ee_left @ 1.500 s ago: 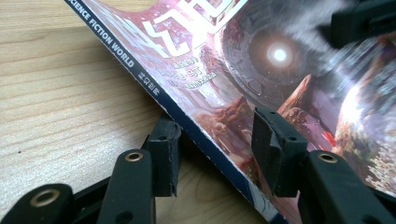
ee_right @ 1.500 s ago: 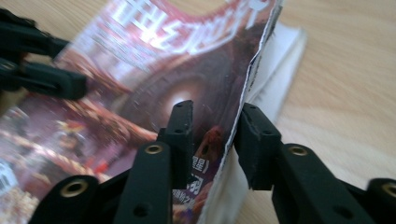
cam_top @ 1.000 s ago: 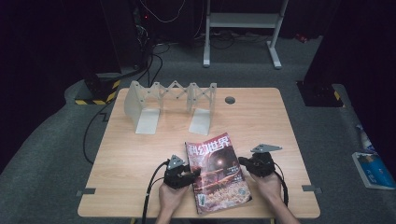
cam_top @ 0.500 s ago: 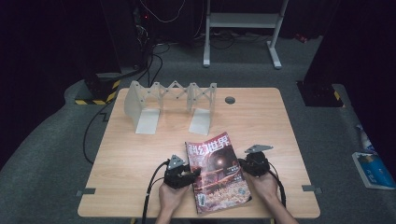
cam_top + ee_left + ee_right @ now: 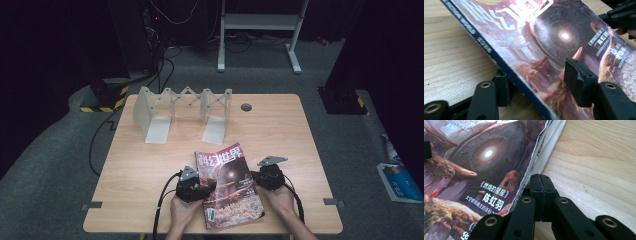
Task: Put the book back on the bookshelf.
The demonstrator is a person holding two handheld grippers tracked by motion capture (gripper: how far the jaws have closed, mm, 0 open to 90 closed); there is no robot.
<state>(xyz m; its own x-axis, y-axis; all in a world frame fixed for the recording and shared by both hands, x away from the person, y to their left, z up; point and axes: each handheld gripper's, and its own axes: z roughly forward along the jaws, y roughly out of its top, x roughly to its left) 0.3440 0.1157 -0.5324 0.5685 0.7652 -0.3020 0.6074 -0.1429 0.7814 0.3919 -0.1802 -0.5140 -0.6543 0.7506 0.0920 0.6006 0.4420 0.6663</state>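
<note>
High view: magazine [image 5: 228, 187] lies on the table [image 5: 150, 165] close to the near edge, roughly mid-width, spine side twd the left gripper [image 5: 196, 189], page edge twd the right gripper [image 5: 264, 179]. Both hands come in from the bottom, one each side of the mag, forearms angled inward, grippers pointing at each other across the cover. White expanding file rack [image 5: 182, 112] stands well apart nr the far edge, left of centre; small grey grommet [image 5: 246, 107] to its right.

Left gripper view adds detail: spine [image 5: 499, 60] is raised off the wood, mag [image 5: 554, 50] tilted; one jaw sits under the spine, the other over the cover w/ a gap, pads not pressing. Jaws have just been opening, mag between them. Other gripper's black links show at upper right of that view.

Right gripper view: jaws pressed together, pads meeting w/ nothing between them, tips just beside the frayed page edge [image 5: 536, 157] of the mag [image 5: 486, 165], low over the table [image 5: 594, 170]. Can't tell if tips touch the pages.
</note>
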